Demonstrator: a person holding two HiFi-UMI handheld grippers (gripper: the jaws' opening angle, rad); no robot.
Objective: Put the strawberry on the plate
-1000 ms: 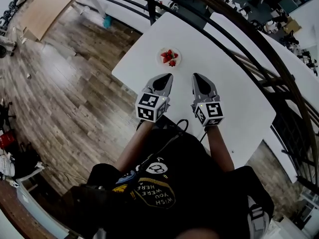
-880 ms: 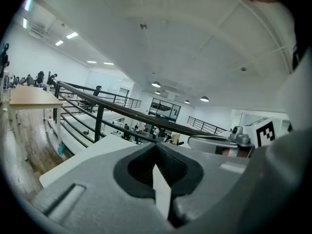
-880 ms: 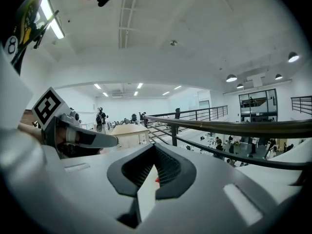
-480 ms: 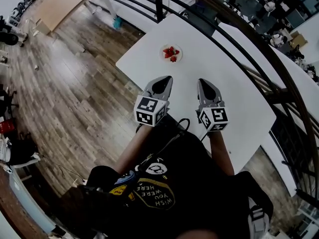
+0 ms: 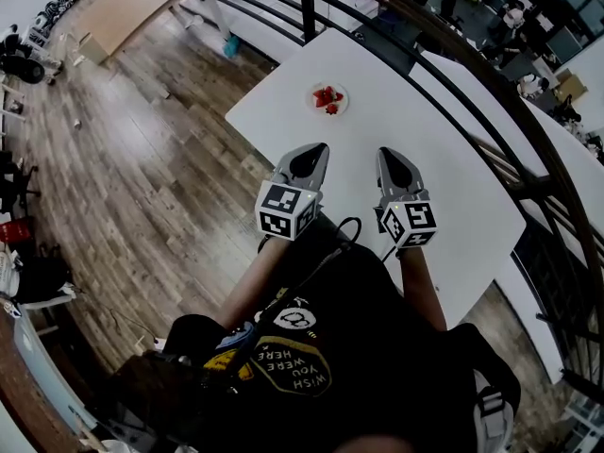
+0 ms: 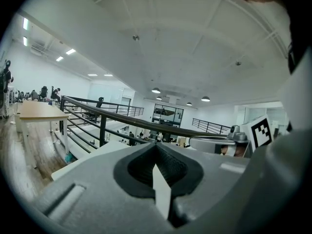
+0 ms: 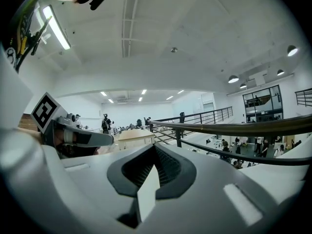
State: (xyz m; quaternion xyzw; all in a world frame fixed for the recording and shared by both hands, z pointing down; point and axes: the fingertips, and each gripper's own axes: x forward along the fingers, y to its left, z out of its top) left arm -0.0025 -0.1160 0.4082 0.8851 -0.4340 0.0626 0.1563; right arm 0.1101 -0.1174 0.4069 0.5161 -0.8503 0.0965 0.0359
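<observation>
A small white plate point(image 5: 340, 98) with red strawberries point(image 5: 327, 96) on it sits near the far end of the white table point(image 5: 444, 187). Both grippers hover side by side over the table's near part, well short of the plate, pointing toward it. My left gripper point(image 5: 312, 151) is shut with nothing in it; in the left gripper view its jaws point(image 6: 157, 147) meet on nothing. My right gripper point(image 5: 391, 157) is shut and empty too point(image 7: 155, 150). The plate is hidden in both gripper views.
A black railing point(image 5: 307, 3) runs along the table's far side. Wooden floor point(image 5: 132, 159) lies to the left, and a second white table point(image 5: 566, 149) stands at the right. A black cable point(image 5: 347, 226) hangs at the near edge by the person's body.
Both grippers have drawn back a little from the plate, still side by side and shut. The head view has shifted slightly.
</observation>
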